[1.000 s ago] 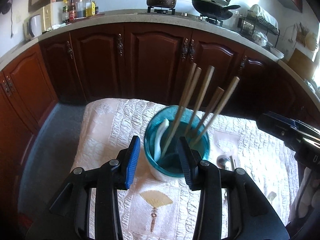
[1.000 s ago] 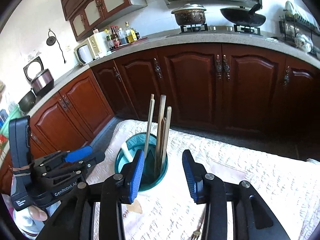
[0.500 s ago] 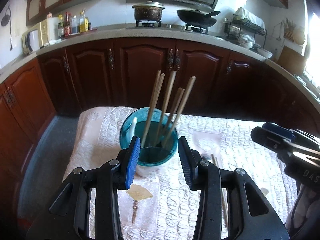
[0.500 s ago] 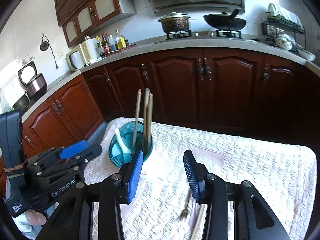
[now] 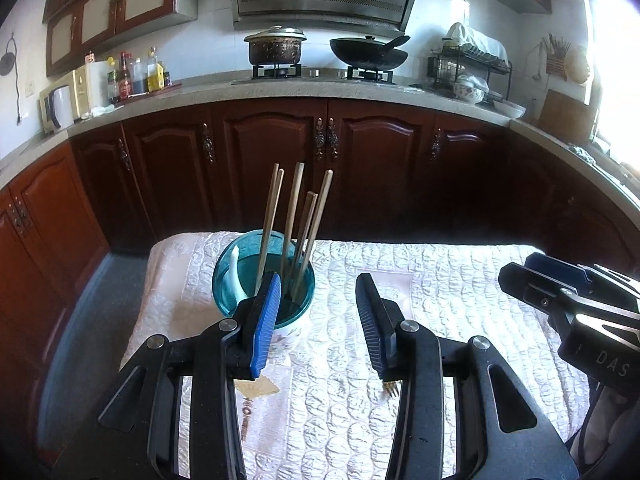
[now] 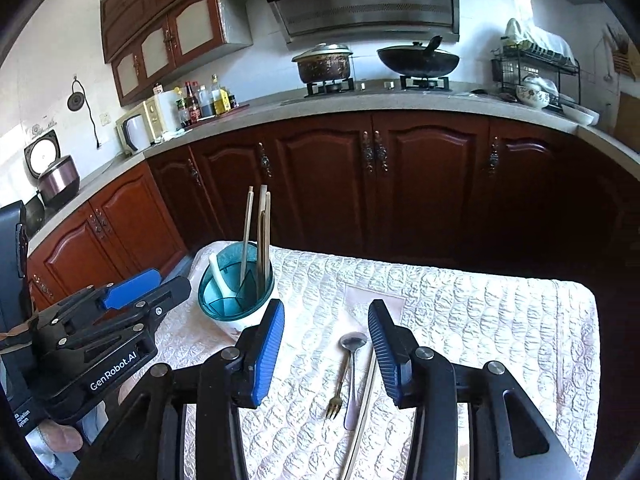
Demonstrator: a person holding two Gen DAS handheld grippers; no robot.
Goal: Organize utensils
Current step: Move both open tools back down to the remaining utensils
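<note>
The teal holder (image 6: 236,290) stands on the quilted bench (image 6: 480,320) near its far left corner, at about ten o'clock from the right gripper (image 6: 326,340). Chopsticks (image 6: 262,232) stand upright in it and a white spoon (image 6: 219,276) leans at its left side. The right gripper's fingers are apart with nothing between them; beneath the gap a metal spoon (image 6: 352,368), a small fork (image 6: 338,388) and a lone chopstick (image 6: 362,408) lie flat on the cloth, touching or nearly so. From one to three o'clock the cloth is bare out to the right edge. The left gripper (image 5: 318,324) hangs just short of the holder, fingers apart and empty, its left finger overlapping the holder's near rim in its own view.
</note>
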